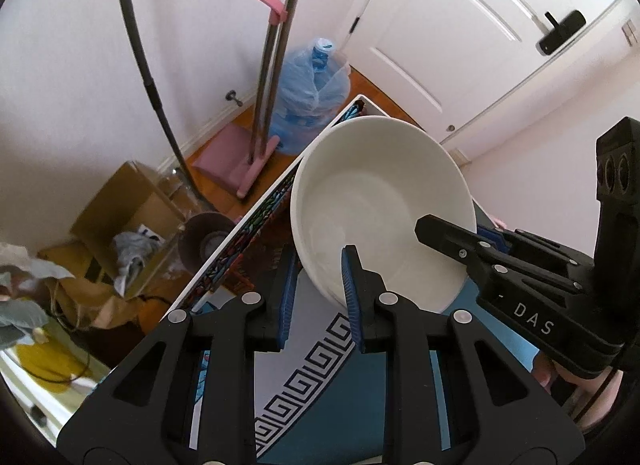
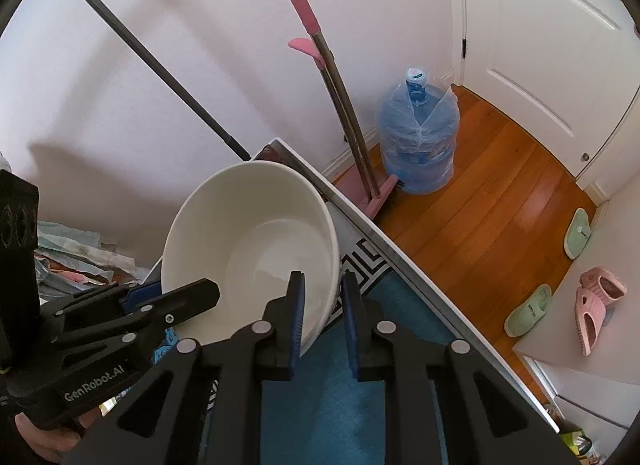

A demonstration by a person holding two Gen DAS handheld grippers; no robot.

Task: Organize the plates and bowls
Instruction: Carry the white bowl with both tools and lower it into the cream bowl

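Bowl (image 1: 380, 201): plain white, no pattern. Table cloth (image 2: 328, 397): teal, with a white band of navy Greek-key at 7 o'clock of the bowl in the left wrist view. Gripper pads (image 1: 352, 285): blue on black. Mop handle (image 2: 304, 5): pink. Water jug (image 2: 418, 137): translucent blue.

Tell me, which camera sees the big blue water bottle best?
The right wrist camera. There the water bottle stands whole on the wooden floor beside the pink-handled mop, with nothing covering it. In the left wrist camera the water bottle is partly hidden behind the mop poles and the table edge.
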